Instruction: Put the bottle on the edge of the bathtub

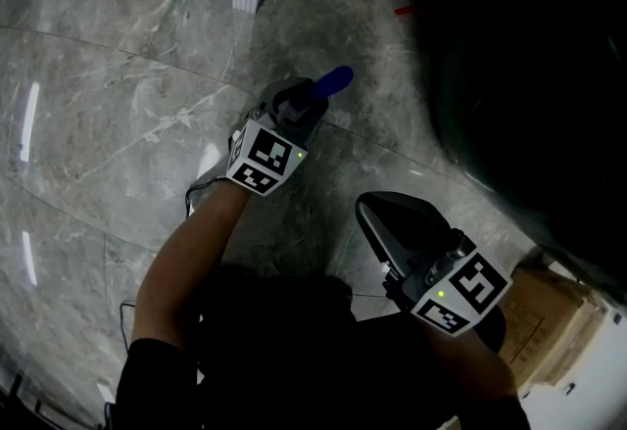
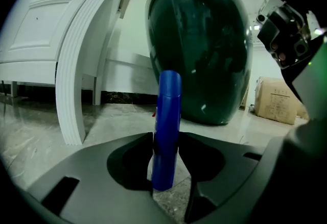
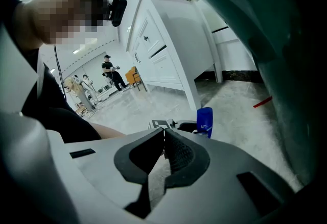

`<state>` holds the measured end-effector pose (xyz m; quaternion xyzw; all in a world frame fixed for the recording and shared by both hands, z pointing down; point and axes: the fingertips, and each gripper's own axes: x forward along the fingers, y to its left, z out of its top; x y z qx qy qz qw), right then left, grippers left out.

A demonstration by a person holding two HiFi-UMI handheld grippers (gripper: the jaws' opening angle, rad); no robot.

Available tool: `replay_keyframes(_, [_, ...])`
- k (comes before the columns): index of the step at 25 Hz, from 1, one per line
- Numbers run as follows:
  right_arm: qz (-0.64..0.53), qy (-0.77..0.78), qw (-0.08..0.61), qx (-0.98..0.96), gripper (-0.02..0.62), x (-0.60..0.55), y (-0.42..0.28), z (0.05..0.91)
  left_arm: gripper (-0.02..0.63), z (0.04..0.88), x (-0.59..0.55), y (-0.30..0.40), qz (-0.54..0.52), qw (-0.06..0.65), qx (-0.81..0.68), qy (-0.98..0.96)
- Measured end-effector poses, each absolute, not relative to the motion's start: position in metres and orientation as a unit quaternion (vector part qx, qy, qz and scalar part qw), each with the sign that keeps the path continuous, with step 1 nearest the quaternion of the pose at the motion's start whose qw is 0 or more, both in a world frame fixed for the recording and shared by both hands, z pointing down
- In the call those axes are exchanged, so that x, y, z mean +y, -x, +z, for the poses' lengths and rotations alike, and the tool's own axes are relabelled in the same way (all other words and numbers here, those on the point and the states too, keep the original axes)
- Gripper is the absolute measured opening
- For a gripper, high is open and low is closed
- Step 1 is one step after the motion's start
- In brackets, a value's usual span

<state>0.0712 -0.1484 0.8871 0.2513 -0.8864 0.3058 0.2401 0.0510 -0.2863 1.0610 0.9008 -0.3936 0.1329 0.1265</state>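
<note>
So the left gripper (image 1: pixel 302 110) has the blue bottle (image 2: pixel 167 116) pinched between its jaws. In the left gripper view both pads press on the lower half of the bottle from either side, and most of its length sticks up past them. The bottle's bottom end hangs free with the grey marble floor (image 1: pixel 118 105) showing under it, so it's held in the air and isn't standing on anything. From the head view the rounded top of the bottle pokes out ahead of the gripper, toward the big dark green bathtub (image 2: pixel 204 49). The tub has a glossy, egg-shaped side and fills the middle of the left gripper view behind the bottle. The bottle isn't on the tub's edge; there's bare floor between the two. The right gripper (image 3: pixel 164 141) sits lower and nearer the person in the head view, off to the right, with its jaws pressed together and nothing between them. Its own view catches the blue bottle just past its jaws. There's also a white cabinet (image 2: pixel 46 29) with a fluted leg on the left, a cardboard box (image 2: pixel 278 99) on the floor beside the tub, a thin red strip (image 3: pixel 262 101) on the floor near the tub, and a few people (image 3: pixel 110 71) standing far off in the background.
</note>
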Motion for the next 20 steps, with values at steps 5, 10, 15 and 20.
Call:
replay_keyframes(5, [0.304, -0.246, 0.231, -0.891, 0.029, -0.151, -0.065, 0.881, 0.23, 1.085, -0.265, -0.047, 0.171, 0.155, -0.372, -0.899])
replay_keyframes(10, [0.299, -0.231, 0.233, -0.896, 0.029, -0.146, -0.057, 0.878, 0.281, 1.08, -0.254, -0.046, 0.167, 0.166, -0.368, -0.899])
replay_keyframes(15, [0.29, -0.23, 0.237, -0.898, 0.029, -0.141, -0.057, 0.874, 0.285, 1.072, -0.246, -0.048, 0.174, 0.164, -0.363, -0.901])
replay_keyframes(20, [0.281, -0.228, 0.232, -0.903, 0.029, -0.141, -0.054, 0.864, 0.284, 1.069, -0.247, -0.041, 0.182, 0.162, -0.367, -0.898])
